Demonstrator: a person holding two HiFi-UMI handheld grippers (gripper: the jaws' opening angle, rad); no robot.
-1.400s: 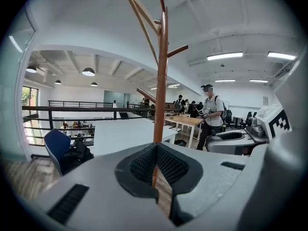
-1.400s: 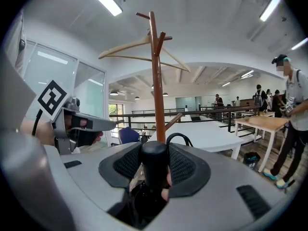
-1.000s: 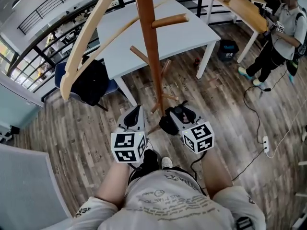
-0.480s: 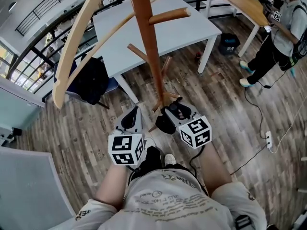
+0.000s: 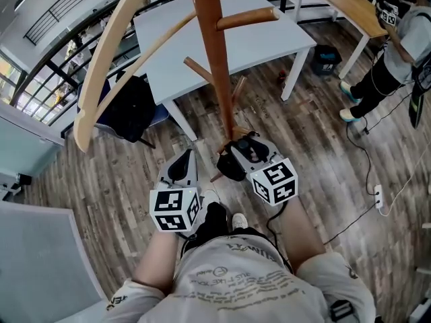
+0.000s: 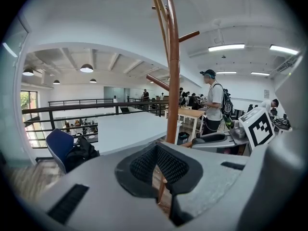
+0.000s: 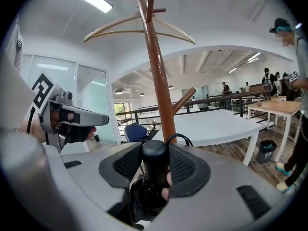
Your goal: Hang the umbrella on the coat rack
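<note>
Two ways this hang could fail

Held low beside the coat rack (image 5: pixel 214 59), the umbrella (image 5: pixel 231 169) must rise to a peg (image 5: pixel 246 19). Its thin wrist loop (image 7: pixel 179 138) could slip past the peg, or its folded canopy could bump the rack. The right gripper (image 5: pixel 241 155) clamps the umbrella's handle (image 7: pixel 155 165), jaws kept wide by it. The left gripper (image 5: pixel 187 160), just across the rack, is closed on nothing.

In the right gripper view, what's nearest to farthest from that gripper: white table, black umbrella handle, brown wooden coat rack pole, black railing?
1. Black umbrella handle, gripped between the jaws.
2. Brown wooden coat rack pole, just ahead.
3. White table, behind the pole, rightward.
4. Black railing, beyond the table.
</note>
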